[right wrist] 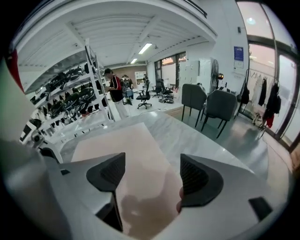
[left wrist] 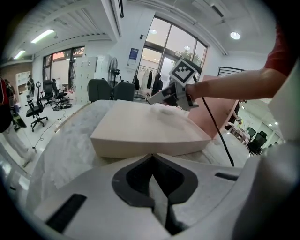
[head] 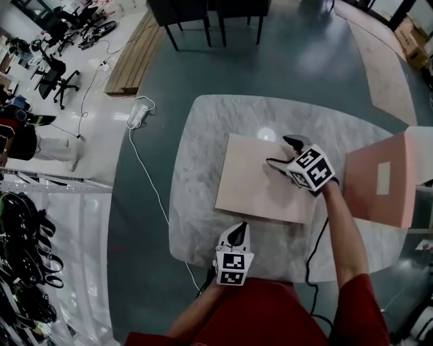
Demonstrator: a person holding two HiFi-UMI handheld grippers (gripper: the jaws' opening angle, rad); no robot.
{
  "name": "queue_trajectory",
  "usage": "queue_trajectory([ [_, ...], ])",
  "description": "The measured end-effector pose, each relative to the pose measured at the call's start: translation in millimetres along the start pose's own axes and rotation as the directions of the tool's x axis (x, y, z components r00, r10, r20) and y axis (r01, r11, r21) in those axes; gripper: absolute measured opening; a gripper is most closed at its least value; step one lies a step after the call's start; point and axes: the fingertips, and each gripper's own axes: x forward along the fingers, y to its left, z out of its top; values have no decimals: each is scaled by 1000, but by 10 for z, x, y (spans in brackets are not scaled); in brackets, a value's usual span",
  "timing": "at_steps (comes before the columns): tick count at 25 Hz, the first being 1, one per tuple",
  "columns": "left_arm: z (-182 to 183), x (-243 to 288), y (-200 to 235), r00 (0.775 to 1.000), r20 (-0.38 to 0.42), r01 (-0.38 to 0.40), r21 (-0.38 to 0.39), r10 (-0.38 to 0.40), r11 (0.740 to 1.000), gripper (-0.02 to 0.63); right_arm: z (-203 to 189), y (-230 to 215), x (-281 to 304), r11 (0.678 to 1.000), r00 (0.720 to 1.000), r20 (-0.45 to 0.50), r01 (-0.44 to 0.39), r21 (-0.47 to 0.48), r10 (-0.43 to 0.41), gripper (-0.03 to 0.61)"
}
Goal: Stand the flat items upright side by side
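Observation:
A beige flat board (head: 264, 179) lies flat in the middle of the marble table (head: 203, 135). A pink board (head: 379, 179) stands tilted at the table's right edge; what props it up is hidden. My right gripper (head: 279, 151) hovers open over the beige board's far right corner, with nothing between its jaws. In the right gripper view, the gripper (right wrist: 152, 173) has the beige board (right wrist: 126, 150) below it. My left gripper (head: 237, 231) is shut and empty near the table's front edge, just short of the board. In the left gripper view, the gripper (left wrist: 152, 159) faces the beige board's near edge (left wrist: 145, 143).
Dark chairs (head: 210, 17) stand beyond the table's far side. Wooden planks (head: 135, 57) and a white power strip with cable (head: 137, 113) lie on the floor to the left. Racks of dark gear (head: 24, 257) line the far left. A black cable (head: 311, 250) trails from my right gripper.

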Motion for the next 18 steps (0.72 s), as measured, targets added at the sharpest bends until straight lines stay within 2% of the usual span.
queue_trajectory([
  [5,-80,206,-98,1000,4,30,10,-30,999,5,-83,-79,132,990,981,-133,-139,1,138,341],
  [9,-68,319,-90,999,-15,31,3,-31,1000,5,-56,-170,224,977,962,-174,-211,17,211,341],
  [13,-53,438,-102,999,-38,28,1,-28,1000,5,-147,-145,320,941,906,-258,-331,63,336,342],
  [18,-63,531,-114,998,-59,21,-7,-21,1000,5,-192,-154,396,884,838,-281,-439,161,467,350],
])
